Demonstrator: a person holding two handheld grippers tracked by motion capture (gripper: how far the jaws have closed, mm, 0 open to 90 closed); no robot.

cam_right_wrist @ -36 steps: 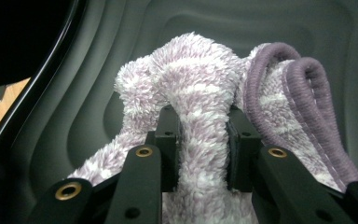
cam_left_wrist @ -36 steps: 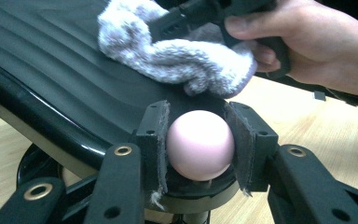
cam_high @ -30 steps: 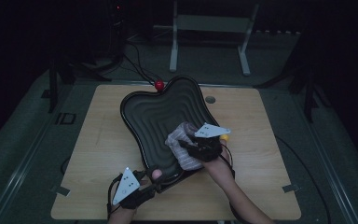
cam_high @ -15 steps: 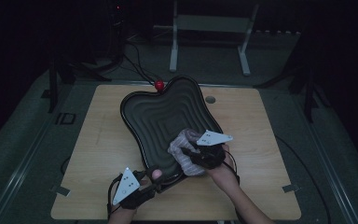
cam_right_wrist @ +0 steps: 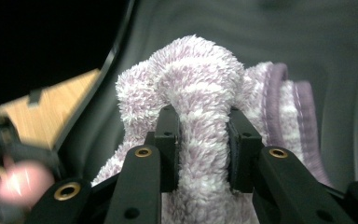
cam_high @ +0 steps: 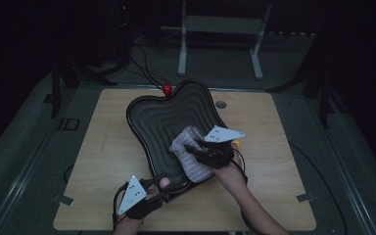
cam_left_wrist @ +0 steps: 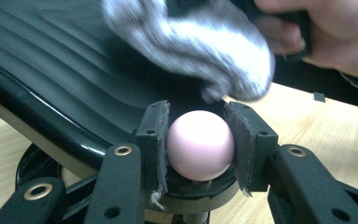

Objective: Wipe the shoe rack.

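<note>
A black ridged tray [cam_high: 166,117] shaped like an apple lies on the wooden table, with a red ball [cam_high: 167,89] at its far tip. At the tray's near rim my left gripper [cam_high: 162,185] is shut on a pink ball [cam_left_wrist: 199,145] fixed there. My right gripper [cam_high: 196,149] is shut on a fluffy lilac-and-white cloth [cam_right_wrist: 205,93], pressed onto the tray's inner surface at its near right part. The cloth [cam_high: 188,152] bunches around the jaws. The left gripper view has the cloth [cam_left_wrist: 191,42] and the person's right hand [cam_left_wrist: 335,37] just beyond the pink ball.
The wooden table [cam_high: 103,161] has bare room left and right of the tray. A small round grommet [cam_high: 220,104] sits in it near the tray's far right. A white metal frame [cam_high: 220,29] and cables lie on the dark floor behind.
My right gripper has dragged the cloth across the tray, first toward the near side, then back a little to the right. The left gripper has stayed on the pink ball.
</note>
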